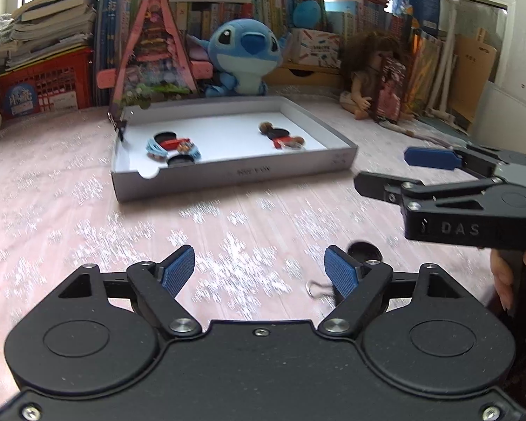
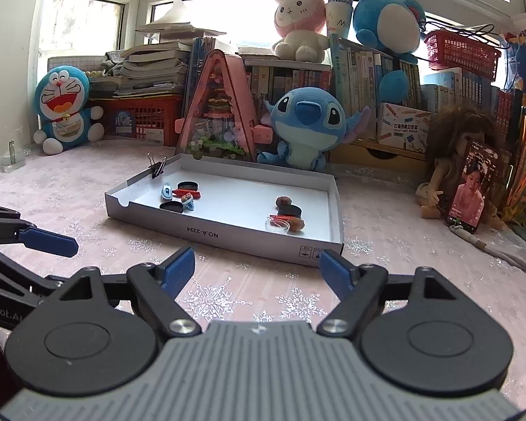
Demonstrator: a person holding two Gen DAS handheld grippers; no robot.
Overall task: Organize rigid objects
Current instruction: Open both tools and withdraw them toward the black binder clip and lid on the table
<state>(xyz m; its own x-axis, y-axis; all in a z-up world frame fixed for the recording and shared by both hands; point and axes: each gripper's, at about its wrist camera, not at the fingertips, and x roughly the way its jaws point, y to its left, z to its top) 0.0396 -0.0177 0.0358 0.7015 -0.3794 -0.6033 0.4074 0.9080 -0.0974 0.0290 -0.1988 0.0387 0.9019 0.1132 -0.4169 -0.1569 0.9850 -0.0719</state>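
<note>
The left gripper stands open over the pink snowflake cloth of the counter, nothing between its pads. A black round lid and a binder clip lie just by its right finger. The right gripper is likewise open and empty, short of the shallow grey box lid. Inside the lid lie two clusters of small items: one at the left with two black discs, one at the right. A second binder clip grips the lid's far left corner. Behind stand a Stitch plush, a Doraemon plush, a pink triangular model, a doll and books.
</note>
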